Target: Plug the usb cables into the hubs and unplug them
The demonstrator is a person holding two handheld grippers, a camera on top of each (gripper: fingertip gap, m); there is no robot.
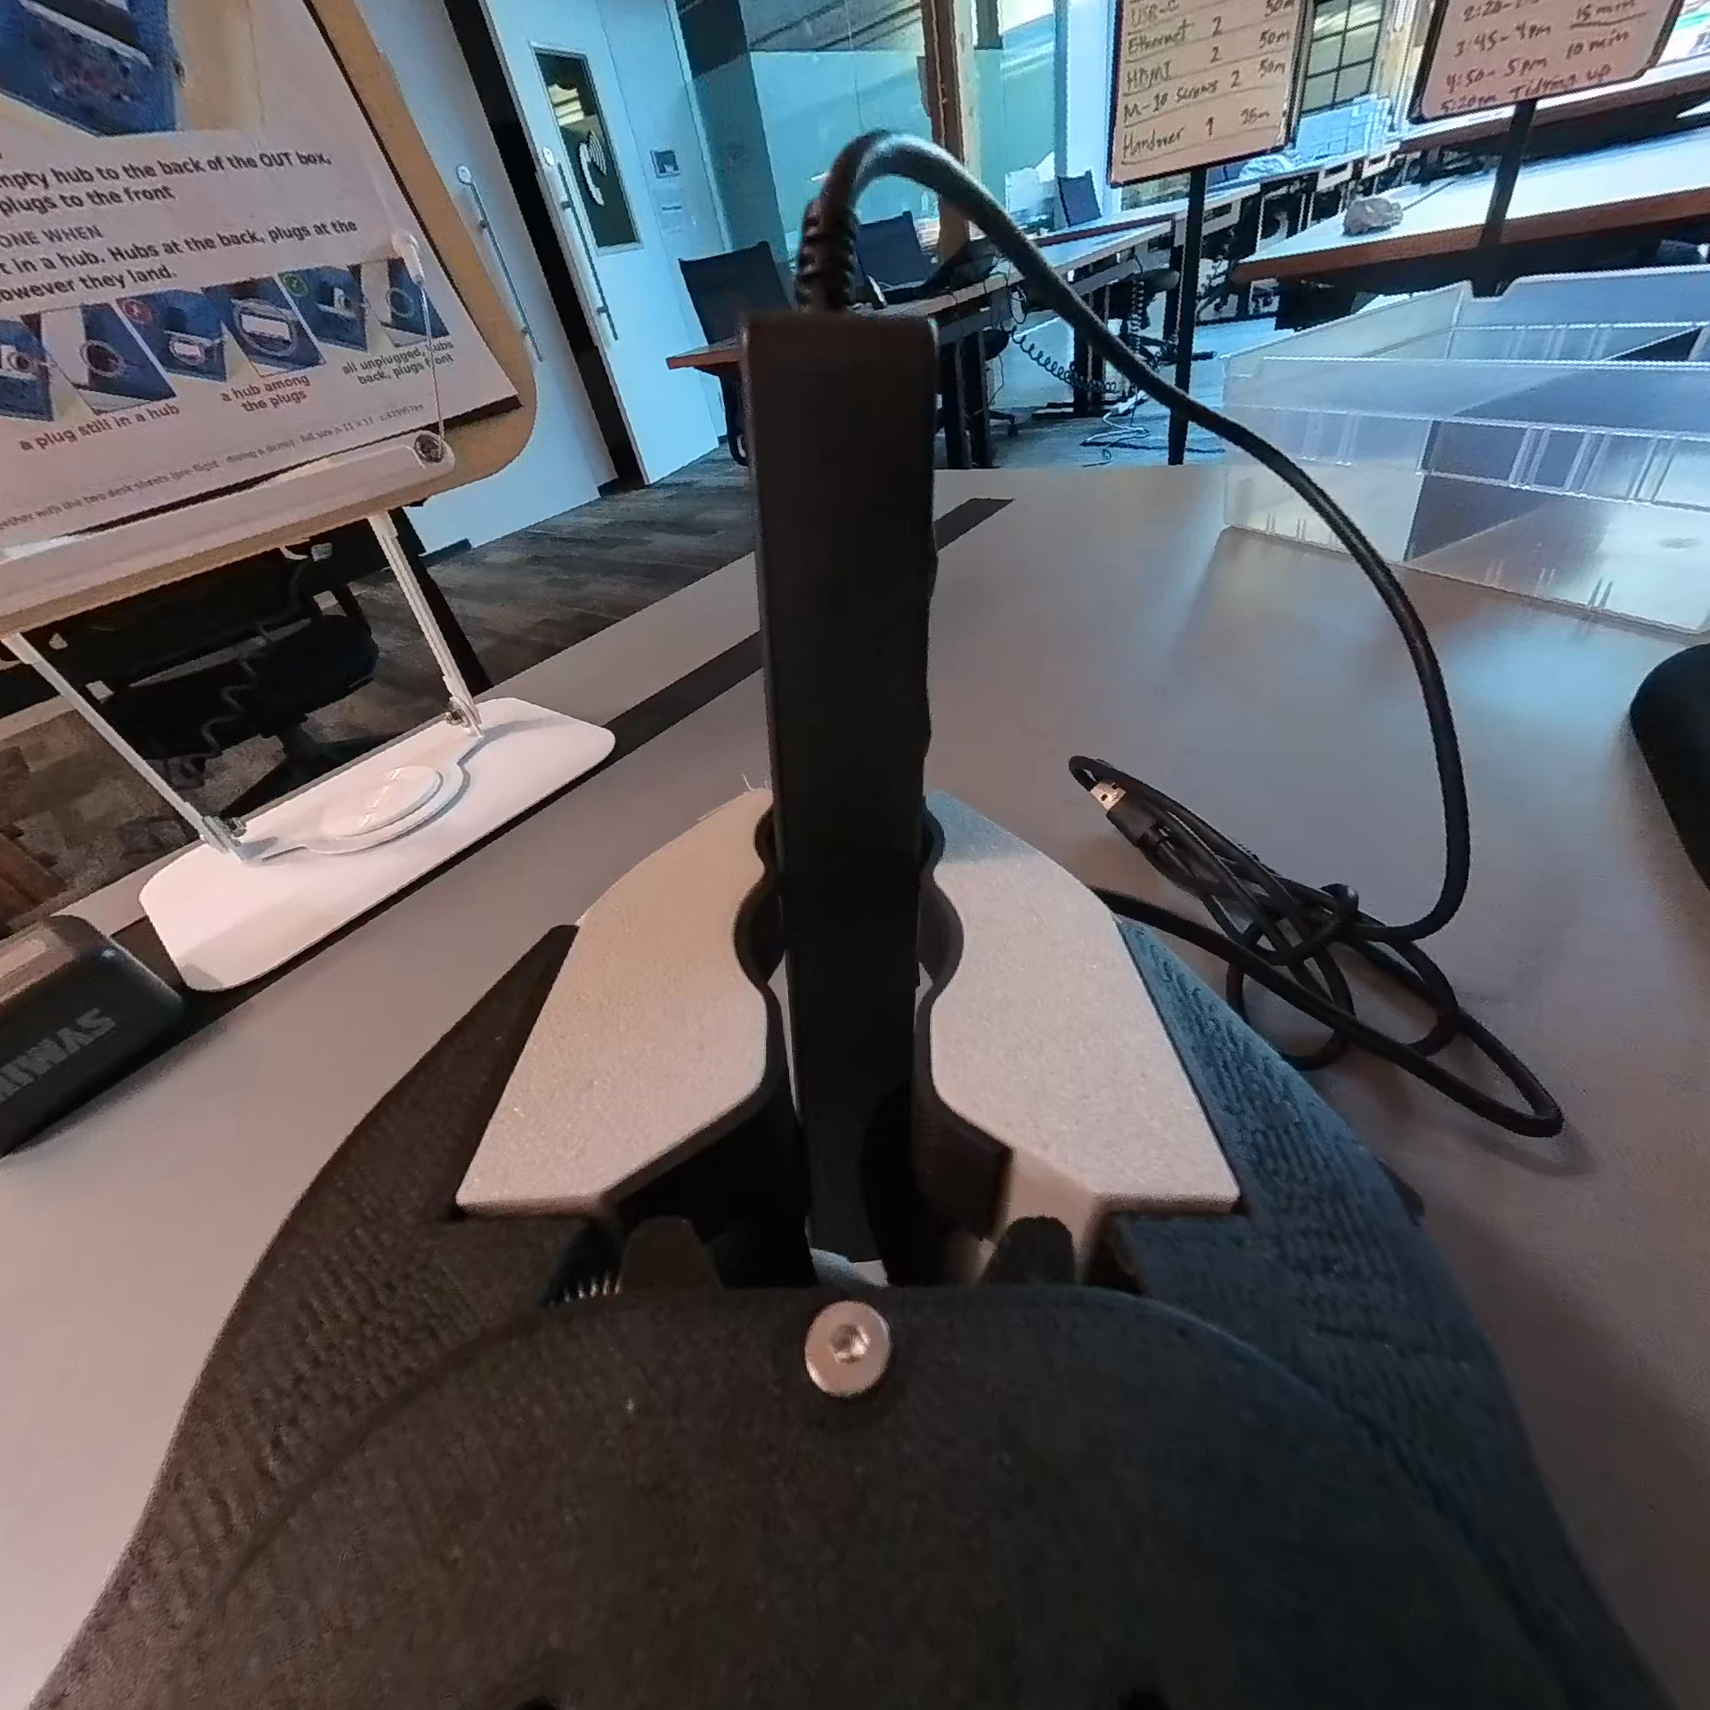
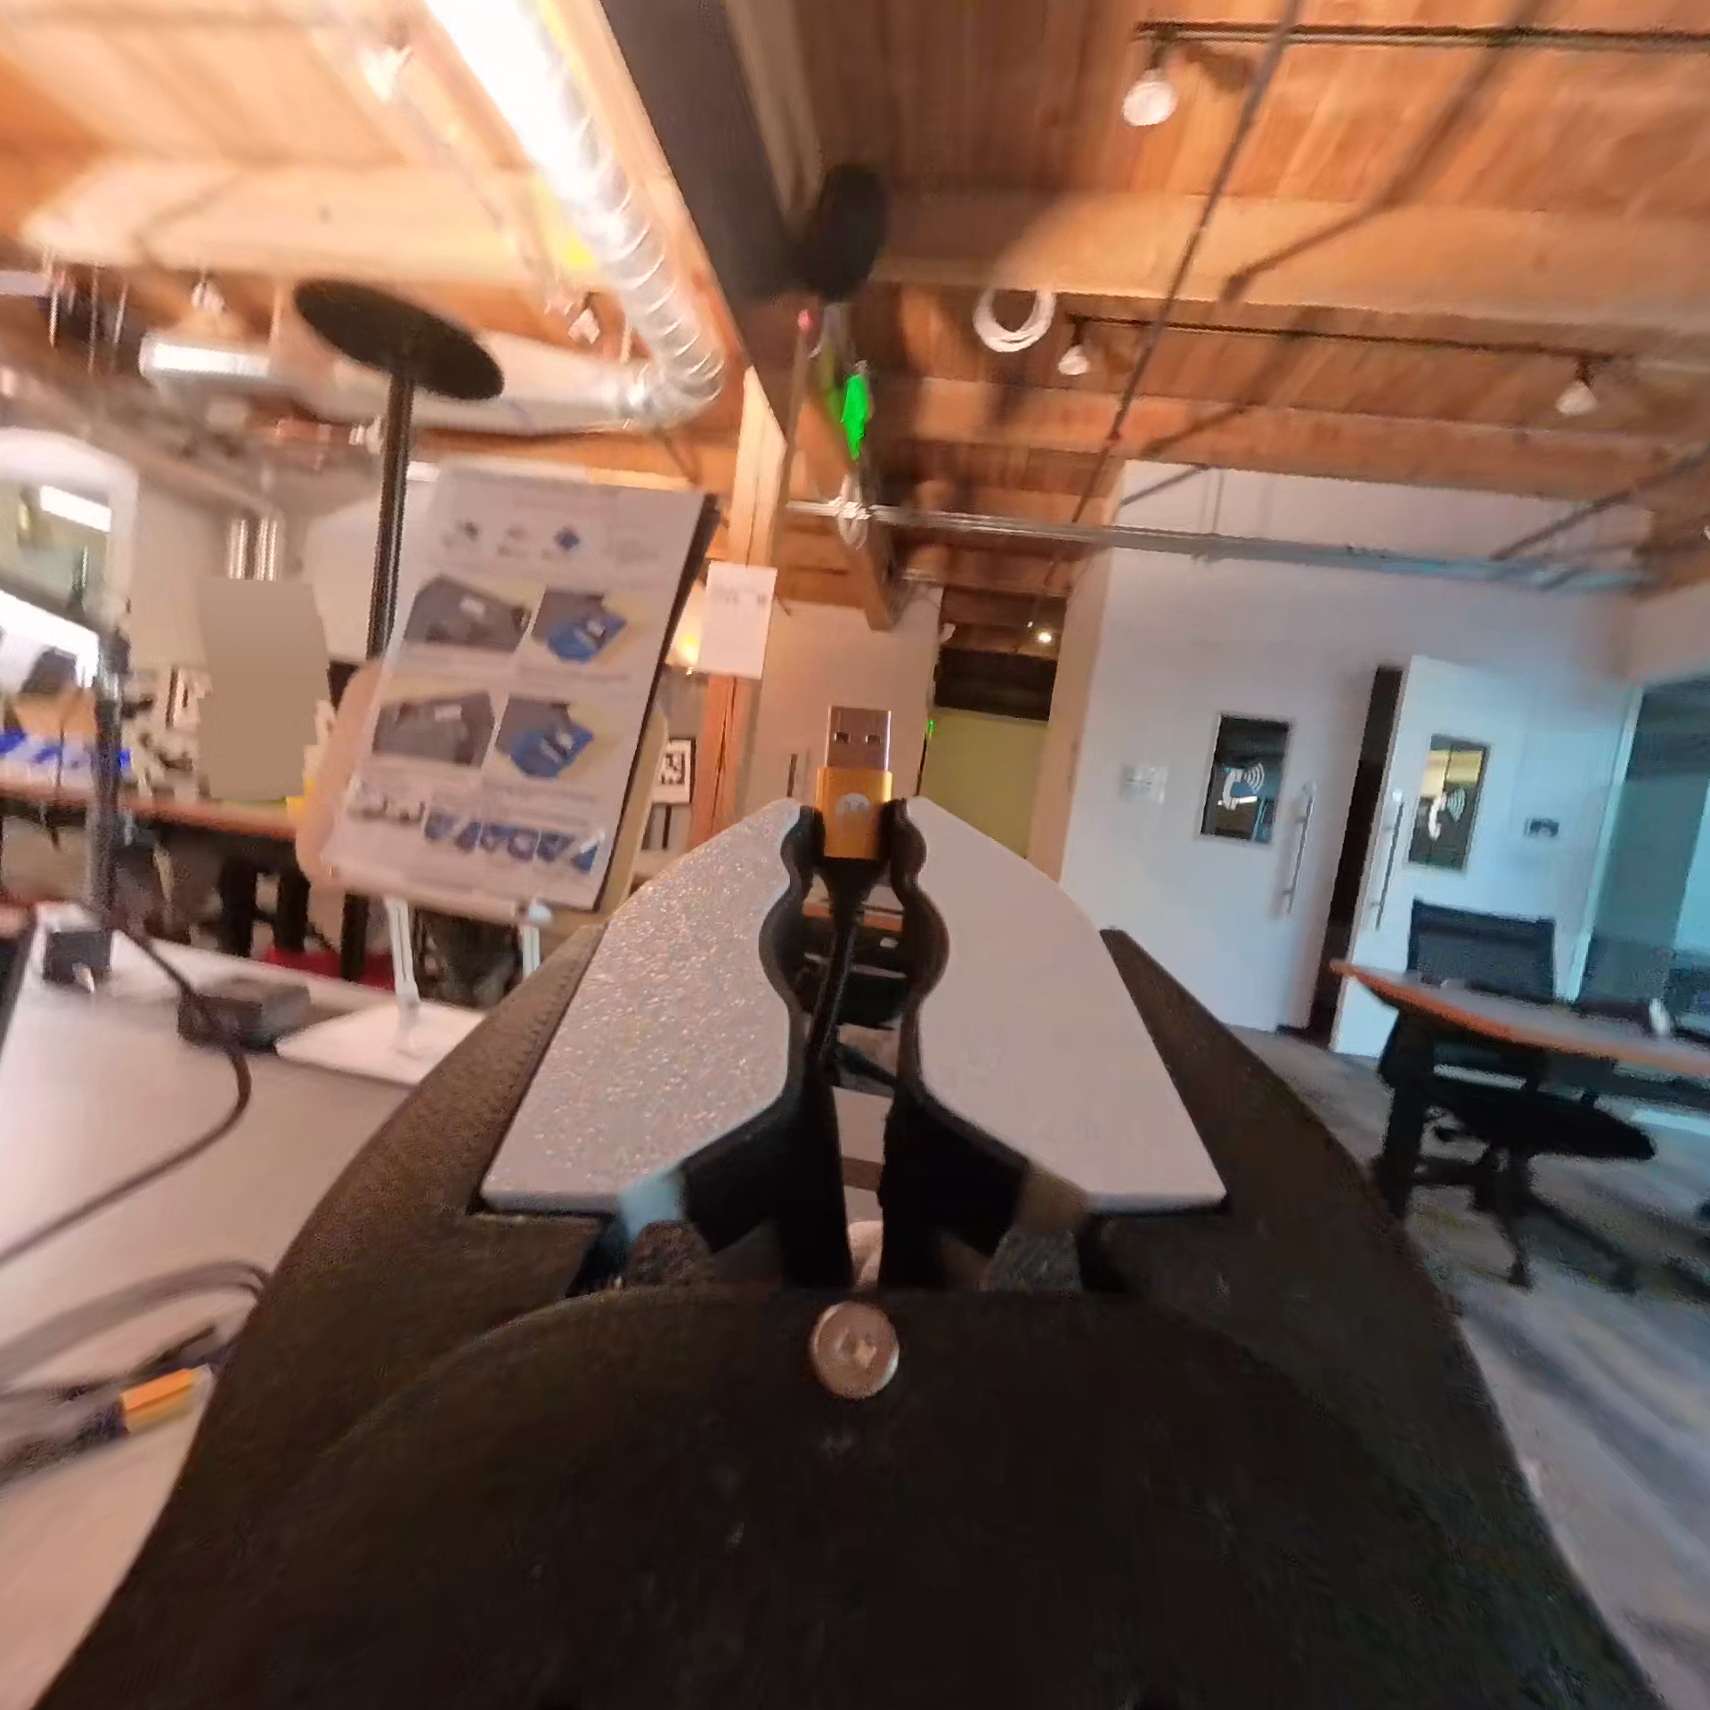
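In the left wrist view my left gripper (image 1: 847,814) is shut on a long black USB hub (image 1: 842,592) that stands edge-up between the fingers. The hub's black cable (image 1: 1388,574) arcs from its far end down to a loose coil (image 1: 1295,935) on the grey table, ending in a bare USB plug (image 1: 1106,794). In the right wrist view my right gripper (image 2: 851,814) is shut on an orange USB plug (image 2: 856,805). Its metal tip points forward past the fingertips, and its black cable runs back between the fingers. The gripper is raised and tilted up toward the ceiling.
A white stand with an instruction sheet (image 1: 185,305) stands at the left of the table; it also shows in the right wrist view (image 2: 500,703). A clear plastic bin (image 1: 1499,463) sits at the back right. A dark box (image 1: 65,1018) lies at the left edge. More cables (image 2: 120,1388) lie lower left. About 45 cm separates my left fingertips from my right.
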